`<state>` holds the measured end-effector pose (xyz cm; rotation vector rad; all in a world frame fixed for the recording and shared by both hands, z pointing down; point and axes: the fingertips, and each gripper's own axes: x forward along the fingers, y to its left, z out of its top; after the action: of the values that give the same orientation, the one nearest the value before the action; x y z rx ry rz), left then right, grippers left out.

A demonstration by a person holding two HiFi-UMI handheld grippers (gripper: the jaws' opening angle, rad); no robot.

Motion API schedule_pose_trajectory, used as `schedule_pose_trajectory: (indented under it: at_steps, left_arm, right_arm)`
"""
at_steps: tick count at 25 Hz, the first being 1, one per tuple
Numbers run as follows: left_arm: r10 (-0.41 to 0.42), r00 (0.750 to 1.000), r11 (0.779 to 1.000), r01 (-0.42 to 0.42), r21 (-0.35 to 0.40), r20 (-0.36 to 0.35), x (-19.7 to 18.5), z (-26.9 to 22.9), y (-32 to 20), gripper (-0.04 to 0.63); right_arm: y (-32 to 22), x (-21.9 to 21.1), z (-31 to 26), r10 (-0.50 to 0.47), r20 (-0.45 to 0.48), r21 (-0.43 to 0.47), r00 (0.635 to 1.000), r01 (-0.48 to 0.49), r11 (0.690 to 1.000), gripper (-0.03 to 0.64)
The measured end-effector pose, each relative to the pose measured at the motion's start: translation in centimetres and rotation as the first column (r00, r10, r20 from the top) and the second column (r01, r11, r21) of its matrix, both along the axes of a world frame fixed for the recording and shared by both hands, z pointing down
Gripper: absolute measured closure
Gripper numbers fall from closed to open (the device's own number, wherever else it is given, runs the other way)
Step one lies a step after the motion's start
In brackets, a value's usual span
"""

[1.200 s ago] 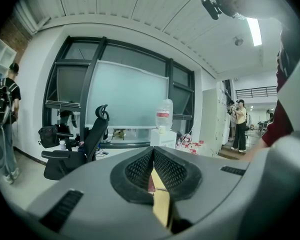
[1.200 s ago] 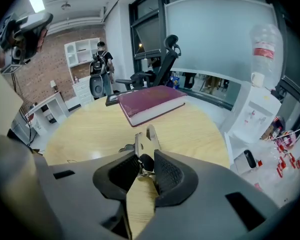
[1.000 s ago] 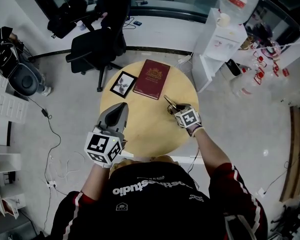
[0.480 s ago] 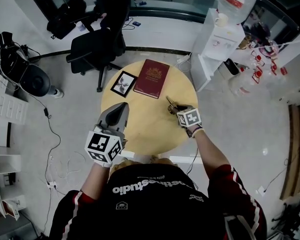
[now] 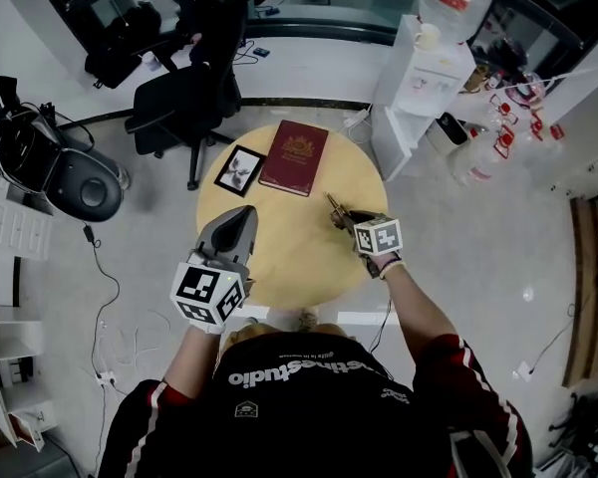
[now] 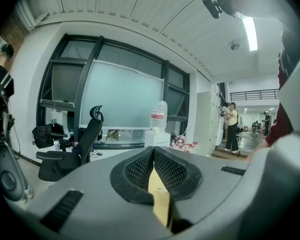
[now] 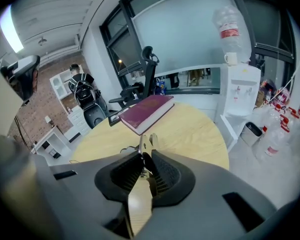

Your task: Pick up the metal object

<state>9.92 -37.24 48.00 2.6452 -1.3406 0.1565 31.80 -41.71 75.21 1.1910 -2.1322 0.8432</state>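
— At the right edge of the round table [image 5: 289, 262], which step is being done?

— The grasp is judged to be finished, and the lift to be only started; the jaws of the right gripper [image 7: 145, 156] have just been closed further, and the metal object [image 7: 142, 144] is clamped between the pads; its two prongs are seen sticking out in front, toward the red book [image 5: 294, 157].

— Is the object already off the table?

— It cannot be told for sure; from the right gripper view the prongs seem to be raised a little above the wood, but the gap is not clearly shown.

— And the other side?

— The left gripper [image 5: 241, 215] is held over the near left part of the table; its jaws are together and nothing is between them; no role in this step is expected for it.

— What is called for next?

— A straight raise is needed, with the grip kept firm; only one end of the thin object is pinched, so it could be turned or slipped between the pads; the book and the picture frame [image 5: 241, 169] lie well apart, so little hindrance is expected from them.
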Motion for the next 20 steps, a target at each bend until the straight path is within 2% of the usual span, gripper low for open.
schedule_pose_trajectory:
  at_steps: [4,5,12,20]
  left_arm:
    - [0.012,1.000,1.000,-0.012,0.005,-0.010,0.0,-0.3,0.2,0.577]
    - [0.015,1.000,1.000,-0.015,0.006,-0.013,-0.1,-0.4,0.2,0.577]
    - [0.039,0.999,0.999,-0.038,0.026,-0.037,-0.8,-1.4,0.2,0.577]
    - [0.061,0.997,0.997,-0.058,0.043,-0.057,-2.3,-2.6,-0.3,0.577]
  right_arm:
    - [0.4,-0.2,-1.5,0.024,0.042,0.032,0.999,-0.026,0.999,0.548]
    - [0.4,-0.3,-2.0,0.033,0.060,0.042,0.998,-0.036,0.999,0.585]
    - [1.3,-1.8,-4.7,0.038,0.081,0.087,0.996,-0.045,0.995,0.588]
    - [1.2,-4.1,-10.0,0.040,0.105,0.180,0.994,-0.058,0.982,0.588]
